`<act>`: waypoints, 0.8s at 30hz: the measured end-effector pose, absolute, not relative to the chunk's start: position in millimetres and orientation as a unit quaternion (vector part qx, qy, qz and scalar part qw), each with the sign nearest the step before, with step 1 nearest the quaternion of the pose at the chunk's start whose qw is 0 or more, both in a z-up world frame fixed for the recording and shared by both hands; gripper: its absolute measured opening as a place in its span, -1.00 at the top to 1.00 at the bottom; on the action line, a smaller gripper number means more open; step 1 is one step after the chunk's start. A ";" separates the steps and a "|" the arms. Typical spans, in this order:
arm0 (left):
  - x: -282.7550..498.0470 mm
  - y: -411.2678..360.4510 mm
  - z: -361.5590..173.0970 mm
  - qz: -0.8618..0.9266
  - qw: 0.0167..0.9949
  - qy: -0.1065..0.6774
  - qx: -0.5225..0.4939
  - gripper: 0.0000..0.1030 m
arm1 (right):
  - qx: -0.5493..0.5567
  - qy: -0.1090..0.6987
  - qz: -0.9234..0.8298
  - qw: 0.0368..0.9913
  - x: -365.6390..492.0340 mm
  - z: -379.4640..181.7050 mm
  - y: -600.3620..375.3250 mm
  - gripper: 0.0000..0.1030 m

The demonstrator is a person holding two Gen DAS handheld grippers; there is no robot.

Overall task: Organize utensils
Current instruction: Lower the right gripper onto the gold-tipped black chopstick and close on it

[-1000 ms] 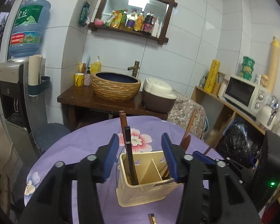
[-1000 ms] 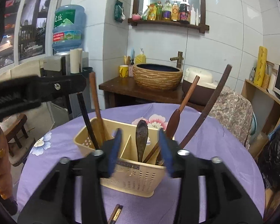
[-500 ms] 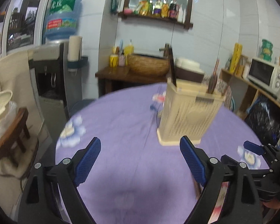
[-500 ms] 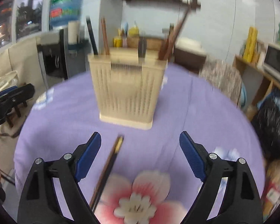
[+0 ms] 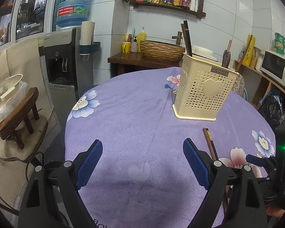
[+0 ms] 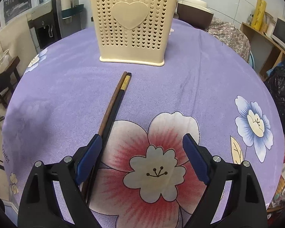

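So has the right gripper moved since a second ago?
Yes. The right gripper has dropped from above the utensil holder to low before it, jaws just opened, empty.

White-tiled wall [image 5: 228,28], perhaps a kitchen.

Dim, sharp frames (fisheye-warped edges)

Tablecloth [image 6: 180,79] purple w/ flower print: big pink-red bloom w/ cream centre, blue-white blooms at edges. Utensil holder [image 6: 132,43] cream, rows of tiny heart holes, one solid heart on front. Chopsticks [image 6: 114,104] on cloth: one brown, one black w/ gold band. Both grippers black w/ blue pads [image 5: 89,163]. Water jug [image 5: 73,3] blue, green label
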State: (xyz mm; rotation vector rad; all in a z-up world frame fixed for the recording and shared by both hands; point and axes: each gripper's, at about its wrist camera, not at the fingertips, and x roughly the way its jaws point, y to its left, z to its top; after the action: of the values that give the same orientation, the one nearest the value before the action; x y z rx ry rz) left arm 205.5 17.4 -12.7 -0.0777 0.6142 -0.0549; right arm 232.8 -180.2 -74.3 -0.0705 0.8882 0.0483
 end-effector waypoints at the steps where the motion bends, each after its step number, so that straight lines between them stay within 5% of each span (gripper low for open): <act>1: 205.9 16.8 -13.3 -0.028 0.952 0.303 -0.039 -0.66 | -0.042 0.430 0.012 0.902 234.9 -73.7 -180.3 -0.65; 16: 201.2 23.6 -9.9 -0.030 0.952 0.300 -0.055 -0.66 | -0.009 0.449 0.019 0.894 235.8 -78.0 -170.5 -0.61; 20: 201.1 22.8 -11.1 -0.035 0.951 0.303 -0.060 -0.66 | -0.012 0.444 0.026 0.895 246.3 -76.4 -165.3 -0.28; 24: 199.9 20.3 -11.3 -0.039 0.950 0.305 -0.060 -0.66 | -0.014 0.444 0.040 0.895 253.4 -73.5 -157.9 0.63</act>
State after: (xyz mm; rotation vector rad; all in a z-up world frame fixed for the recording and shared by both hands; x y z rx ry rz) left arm 199.9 20.3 -11.3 -0.1216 0.6200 -0.0784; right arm 253.4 -157.9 -73.5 -0.0285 0.9194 0.0820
